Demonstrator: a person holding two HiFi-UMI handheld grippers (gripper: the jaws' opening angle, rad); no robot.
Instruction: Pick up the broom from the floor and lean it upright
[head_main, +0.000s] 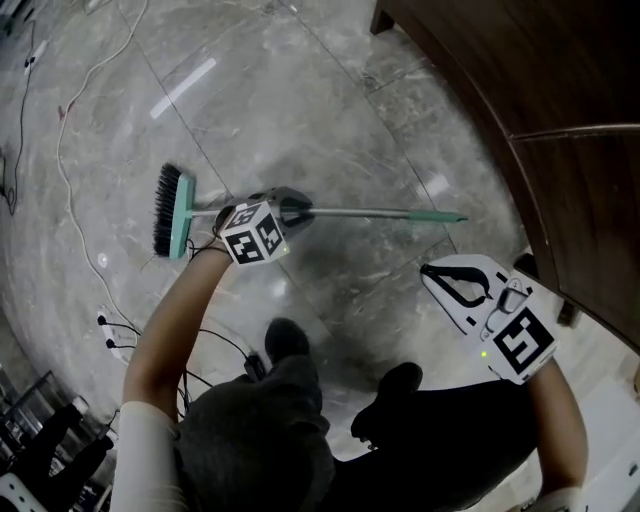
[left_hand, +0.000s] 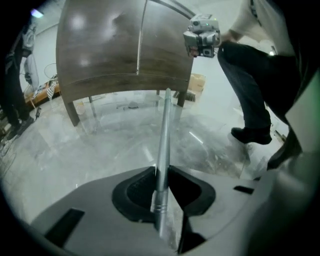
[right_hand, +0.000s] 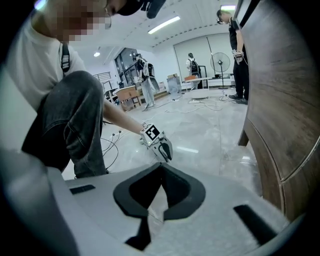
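Head view shows us our left gripper (head_main: 296, 208) clamped on the silver metal pole of the teal-headed, black-bristled broom (head_main: 372, 212), just beside its head; the broom stretches left to right over the grey marble floor (head_main: 300, 90), its tip towards the dark wooden cabinet (head_main: 520, 70). Our right gripper (head_main: 432, 270), near right, has jaws together, empty
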